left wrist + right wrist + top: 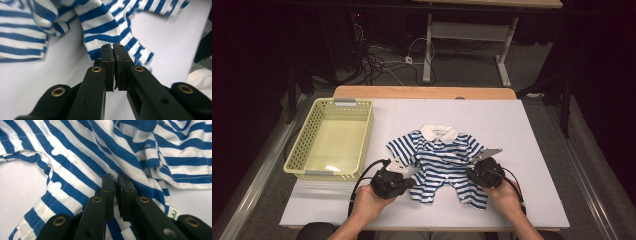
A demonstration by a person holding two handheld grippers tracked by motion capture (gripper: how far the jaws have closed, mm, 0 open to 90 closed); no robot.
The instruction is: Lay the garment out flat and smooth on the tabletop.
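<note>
Both claws, left (113,47) and right (117,178), pinch the striped romper (443,162)

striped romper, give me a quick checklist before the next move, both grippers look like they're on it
1. Left gripper shut on the striped romper: ok, fingers pinch a leg hem.
2. Right gripper shut on the romper: ok, fabric sits between its closed fingers.
3. Cloth lifting evenly: cannot tell; it bunches near the left grip.
4. Snap buttons away from the fingers: ok.
5. Yellow basket ready to take it: ok, sitting left of the romper.
6. Cables not crossing the cloth: ok in the high view.
</note>
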